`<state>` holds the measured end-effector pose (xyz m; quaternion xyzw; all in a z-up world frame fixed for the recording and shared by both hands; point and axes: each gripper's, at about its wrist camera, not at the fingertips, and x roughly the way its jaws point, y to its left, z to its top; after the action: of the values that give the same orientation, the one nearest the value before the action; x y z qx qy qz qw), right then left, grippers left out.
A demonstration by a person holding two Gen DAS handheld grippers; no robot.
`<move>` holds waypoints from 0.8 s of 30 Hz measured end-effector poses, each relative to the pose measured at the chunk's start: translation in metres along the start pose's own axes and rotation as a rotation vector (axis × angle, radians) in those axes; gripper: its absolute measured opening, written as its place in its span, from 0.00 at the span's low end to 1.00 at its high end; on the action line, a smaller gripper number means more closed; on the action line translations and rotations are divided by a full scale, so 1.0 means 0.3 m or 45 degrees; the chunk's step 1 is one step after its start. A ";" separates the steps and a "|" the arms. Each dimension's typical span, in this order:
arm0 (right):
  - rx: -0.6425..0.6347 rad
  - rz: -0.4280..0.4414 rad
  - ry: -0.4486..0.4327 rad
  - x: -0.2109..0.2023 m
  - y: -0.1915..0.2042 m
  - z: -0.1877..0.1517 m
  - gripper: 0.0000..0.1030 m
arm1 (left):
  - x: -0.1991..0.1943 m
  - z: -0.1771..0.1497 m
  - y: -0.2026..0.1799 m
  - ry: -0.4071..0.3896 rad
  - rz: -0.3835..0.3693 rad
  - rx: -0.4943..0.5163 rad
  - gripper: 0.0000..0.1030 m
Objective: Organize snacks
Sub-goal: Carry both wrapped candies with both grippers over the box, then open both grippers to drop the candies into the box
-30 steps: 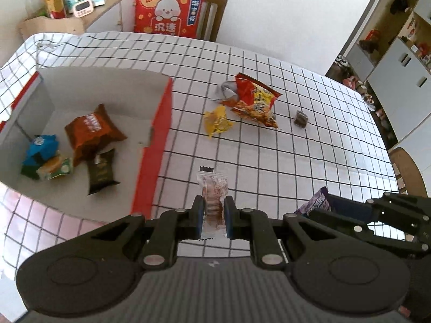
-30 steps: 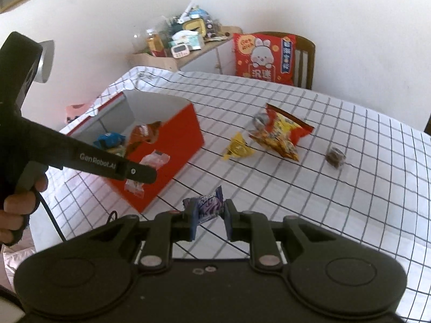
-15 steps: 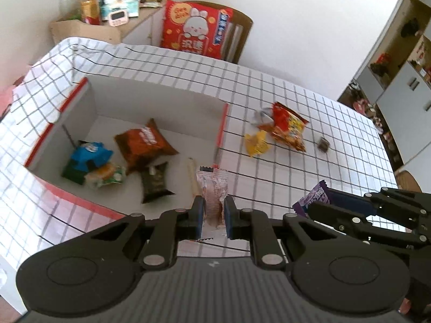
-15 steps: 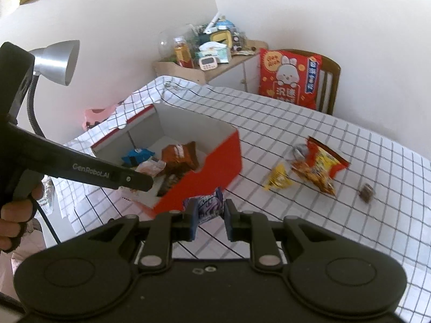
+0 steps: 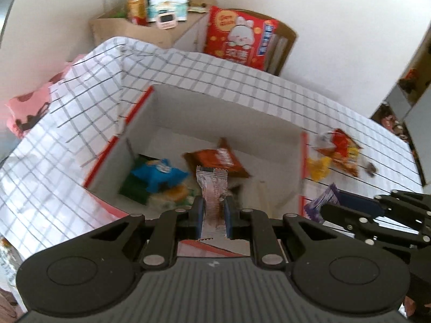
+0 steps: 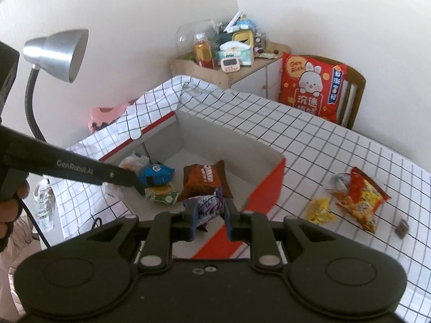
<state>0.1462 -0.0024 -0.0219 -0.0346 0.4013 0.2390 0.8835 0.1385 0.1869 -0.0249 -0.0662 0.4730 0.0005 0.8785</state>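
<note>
Both hands have swung across from the open surface (image 6: pixel 336 145) to the red box (image 6: pixel 269 191) in the last second: a moment ago the left gripper (image 5: pixel 212 210) was over the checked cloth with the box off to its side, and now it hangs over the box's open top. Its fingers are closed tight on a pale brown-striped wrapper (image 5: pixel 212 191), which stands upright between them above the packets already inside: an orange-brown pouch (image 5: pixel 218 158), a blue packet (image 5: pixel 159 173) and a yellow-green one (image 6: pixel 161 193). The right gripper (image 6: pixel 209 215) has followed, and its fingers are pinched on a purple packet (image 6: pixel 206 204) just over the near wall of the box, slightly behind the left one's position. To my eye this means the carry is nearly over and the drop is what remains; the left looks placed to let go straight into the box, while the right may need to come a little further in so the packet does not catch the rim. Still out on the surface are a red-and-yellow chip bag (image 6: pixel 358 196), a small yellow packet (image 6: pixel 320 210) beside it, and a small dark sweet (image 6: pixel 402 226) further off, so more trips appear to be needed.
</note>
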 end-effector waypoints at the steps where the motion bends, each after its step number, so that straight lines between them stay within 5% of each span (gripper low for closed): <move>1: -0.004 -0.007 0.010 0.023 0.008 0.006 0.19 | 0.013 0.008 0.020 0.007 0.003 -0.004 0.15; 12: 0.018 -0.046 0.130 0.252 0.043 0.050 0.20 | 0.183 0.091 0.159 0.083 0.066 -0.013 0.15; 24: 0.028 -0.036 0.206 0.326 0.063 0.030 0.24 | 0.352 0.068 0.188 0.199 0.076 -0.019 0.15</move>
<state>0.1991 0.0552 -0.0844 -0.0499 0.4733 0.2186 0.8519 0.2101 0.2387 -0.1082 -0.0587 0.5418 0.0249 0.8381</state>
